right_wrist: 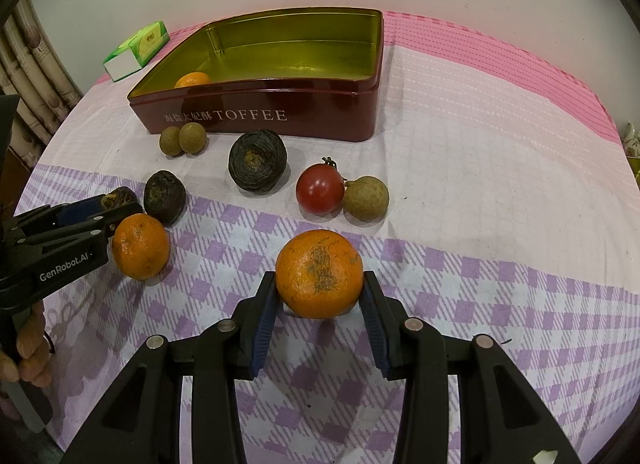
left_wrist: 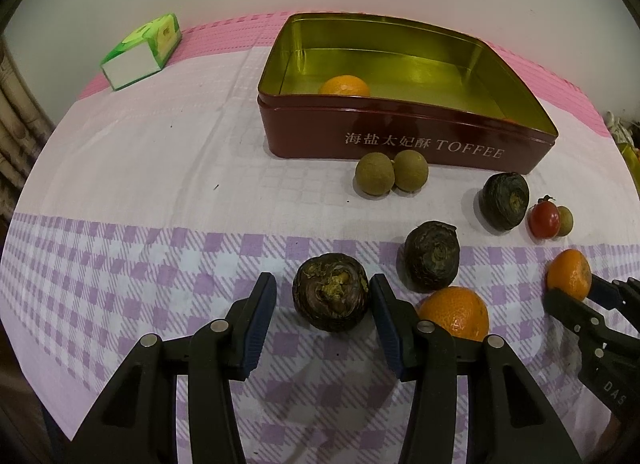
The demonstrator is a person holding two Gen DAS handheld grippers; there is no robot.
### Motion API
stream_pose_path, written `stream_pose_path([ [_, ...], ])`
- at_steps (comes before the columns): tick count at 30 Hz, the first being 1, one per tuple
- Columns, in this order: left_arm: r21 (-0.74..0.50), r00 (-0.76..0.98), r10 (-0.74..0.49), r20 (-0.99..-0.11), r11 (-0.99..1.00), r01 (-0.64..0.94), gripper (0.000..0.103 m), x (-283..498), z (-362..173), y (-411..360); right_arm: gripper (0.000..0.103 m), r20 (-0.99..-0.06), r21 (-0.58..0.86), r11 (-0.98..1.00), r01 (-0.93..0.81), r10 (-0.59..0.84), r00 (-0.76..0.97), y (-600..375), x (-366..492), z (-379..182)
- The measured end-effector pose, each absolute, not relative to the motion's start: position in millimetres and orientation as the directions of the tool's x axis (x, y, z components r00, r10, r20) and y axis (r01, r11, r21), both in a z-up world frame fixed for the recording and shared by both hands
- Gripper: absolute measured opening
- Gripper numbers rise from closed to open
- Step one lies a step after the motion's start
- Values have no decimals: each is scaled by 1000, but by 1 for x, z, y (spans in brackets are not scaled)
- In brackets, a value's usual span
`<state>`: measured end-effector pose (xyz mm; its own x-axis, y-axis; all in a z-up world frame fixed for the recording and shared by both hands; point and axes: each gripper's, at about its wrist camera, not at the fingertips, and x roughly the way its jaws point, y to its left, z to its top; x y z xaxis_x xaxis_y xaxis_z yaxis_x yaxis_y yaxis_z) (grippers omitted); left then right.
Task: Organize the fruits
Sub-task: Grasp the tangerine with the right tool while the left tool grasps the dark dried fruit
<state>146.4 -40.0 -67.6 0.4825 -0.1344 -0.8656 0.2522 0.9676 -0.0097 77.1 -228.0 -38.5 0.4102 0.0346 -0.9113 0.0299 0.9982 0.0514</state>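
A green tissue box (left_wrist: pixel 141 51) is seen left of the tin (left_wrist: pixel 400 144), near the cloth's (left_wrist: pixel 140 168) far-left edge, and a wide bare stretch of cloth lies between it and the fruit. One orange (left_wrist: pixel 345 86) lies inside the tin against its near wall; the rest of the tin floor is open. Just before the tin's near wall two longans (left_wrist: pixel 391 173) touch each other. Nearer than the tin, the left gripper (left_wrist: pixel 322 296) is set about a dark chestnut (left_wrist: pixel 330 291): its right finger touches the chestnut, the left finger stands apart, so nothing is clamped. A second chestnut (left_wrist: pixel 431 260) and a loose orange (left_wrist: pixel 456 312) lie just right of it, leaving little room on that side. Further right, a third chestnut (left_wrist: pixel 505 201), a tomato (left_wrist: pixel 543 219) and a lone longan (left_wrist: pixel 565 221) are found before the tin's right corner. In the right wrist view the right gripper (right_wrist: pixel 320 296) is closed on another orange (right_wrist: pixel 319 274), both pads against its sides. Only this view shows a hand (right_wrist: pixel 30 348) at the left edge and bare cloth right of the tin; only the left wrist view shows the chestnut between the left fingers whole.
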Motion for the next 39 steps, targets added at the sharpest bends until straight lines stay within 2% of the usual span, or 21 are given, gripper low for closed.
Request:
stream_pose_path([
  [15, -5, 489, -141, -861, 963, 268, 40, 139, -67, -43, 38, -912, 48, 998, 29, 32, 408, -228, 78, -39],
  [39, -10, 493, -138, -859, 968, 252, 39, 129, -63, -47, 37, -914, 47, 998, 39, 28, 406, -227, 78, -39],
])
